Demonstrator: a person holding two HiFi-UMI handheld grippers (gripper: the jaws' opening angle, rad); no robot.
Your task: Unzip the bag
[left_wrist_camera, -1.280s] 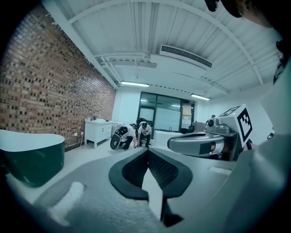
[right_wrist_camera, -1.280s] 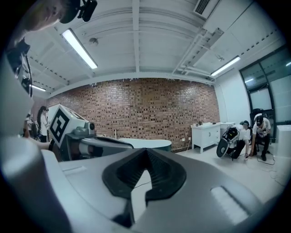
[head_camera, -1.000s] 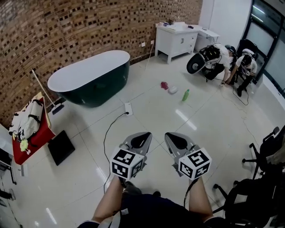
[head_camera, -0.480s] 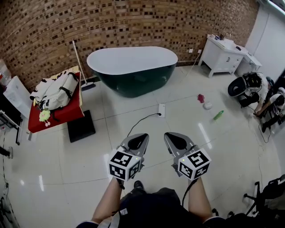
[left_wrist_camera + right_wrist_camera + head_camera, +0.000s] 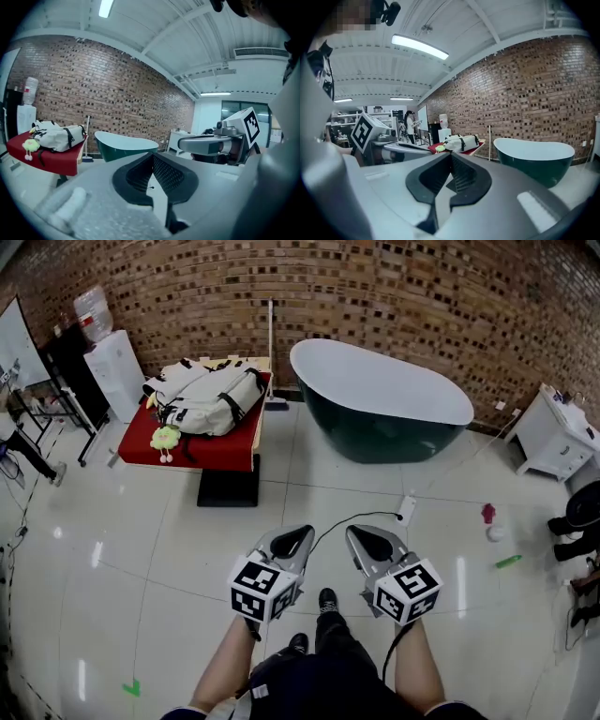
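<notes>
1. The white fabric bag with black straps (image 5: 208,395) lies on the red-covered worktop (image 5: 230,454), nearer its far edge and well apart from both grippers. The step in hand is probably the approach.
2. The left gripper (image 5: 292,538) has its fingers pressed together on nothing. Spread them only once near the zip pull, which is too small to make out.
3. The right gripper (image 5: 372,540), fingers likewise together and empty, could steady the fabric beside the zip.
</notes>
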